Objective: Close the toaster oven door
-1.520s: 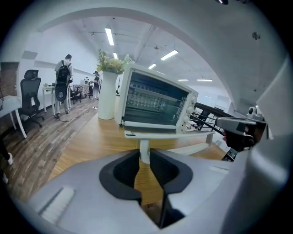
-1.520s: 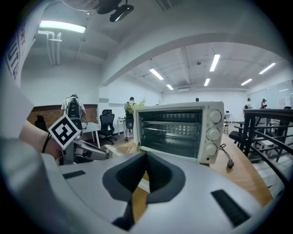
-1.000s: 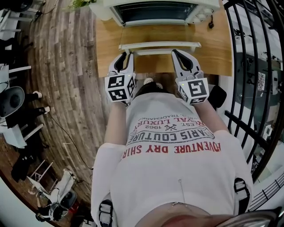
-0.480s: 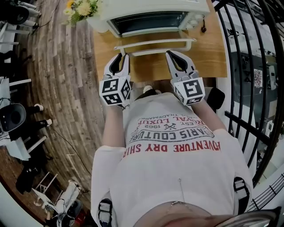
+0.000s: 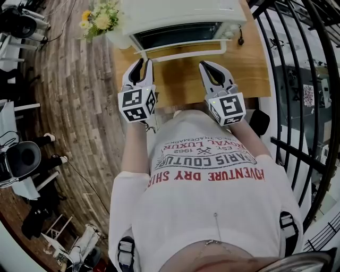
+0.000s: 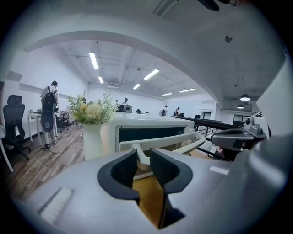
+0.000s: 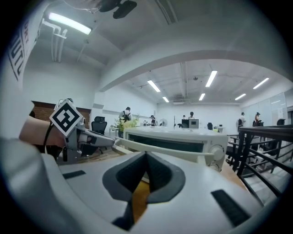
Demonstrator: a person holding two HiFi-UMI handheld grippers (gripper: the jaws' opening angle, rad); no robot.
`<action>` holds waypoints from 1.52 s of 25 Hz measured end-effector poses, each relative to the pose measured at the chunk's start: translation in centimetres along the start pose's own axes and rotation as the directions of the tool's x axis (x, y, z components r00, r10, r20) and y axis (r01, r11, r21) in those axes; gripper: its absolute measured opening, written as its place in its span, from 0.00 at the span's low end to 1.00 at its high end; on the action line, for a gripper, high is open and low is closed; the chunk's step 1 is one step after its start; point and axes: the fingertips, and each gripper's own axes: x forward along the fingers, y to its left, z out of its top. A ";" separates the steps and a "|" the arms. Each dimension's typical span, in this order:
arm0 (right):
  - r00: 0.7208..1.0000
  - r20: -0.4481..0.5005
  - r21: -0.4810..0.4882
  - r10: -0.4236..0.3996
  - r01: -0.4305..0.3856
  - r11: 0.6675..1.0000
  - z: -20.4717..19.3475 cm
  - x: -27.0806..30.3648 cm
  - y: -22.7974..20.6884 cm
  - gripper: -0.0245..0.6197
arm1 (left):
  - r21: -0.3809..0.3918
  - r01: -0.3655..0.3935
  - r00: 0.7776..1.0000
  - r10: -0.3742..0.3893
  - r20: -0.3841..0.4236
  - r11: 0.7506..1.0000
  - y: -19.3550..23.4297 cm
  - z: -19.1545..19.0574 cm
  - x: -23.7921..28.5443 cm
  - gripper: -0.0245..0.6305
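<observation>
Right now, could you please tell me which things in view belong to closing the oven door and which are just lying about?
For the job: toaster oven; door handle; left gripper, closed on the handle's bracket; right gripper, shut and empty.
Just lying about: vase of flowers; plug; office chair; railing.

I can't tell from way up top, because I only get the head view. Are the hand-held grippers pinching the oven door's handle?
Observer: In its own view, the left hand-held gripper has its jaws apart, and the white post of the door handle shows in the gap. I can't tell whether they squeeze it.
Operator: And the other one?
Observer: The right hand-held gripper has its jaws together with nothing between them. The handle's bar shows just past its tips.
</observation>
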 end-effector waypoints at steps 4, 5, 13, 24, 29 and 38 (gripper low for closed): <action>1.000 -0.001 -0.003 -0.018 0.018 1.000 0.1 0.3 -0.9 0.02 | -0.006 -0.001 1.000 0.001 0.020 1.000 0.7 1.5 1.3 0.17; 1.000 -0.002 -0.007 -0.022 0.022 1.000 0.0 0.4 -1.1 0.02 | -0.015 0.001 1.000 0.000 0.023 1.000 0.9 1.7 1.5 0.17; 0.999 -0.004 -0.026 -0.035 0.035 0.999 0.2 1.2 -1.8 0.02 | -0.028 0.009 0.999 -0.007 0.044 1.000 1.6 3.1 3.0 0.17; 0.999 -0.002 -0.071 -0.035 0.035 0.997 0.5 1.9 -1.5 0.02 | -0.012 -0.002 0.999 0.002 0.051 1.000 2.4 4.2 4.5 0.17; 0.999 0.003 -0.074 -0.044 0.044 0.996 1.0 1.7 -1.8 0.02 | -0.039 0.028 0.999 -0.027 0.038 0.999 2.6 4.7 4.6 0.17; 0.999 0.005 -0.056 -0.032 0.032 0.998 0.9 1.1 -1.4 0.02 | 0.030 -0.009 0.998 0.007 0.065 1.000 1.7 5.1 3.0 0.12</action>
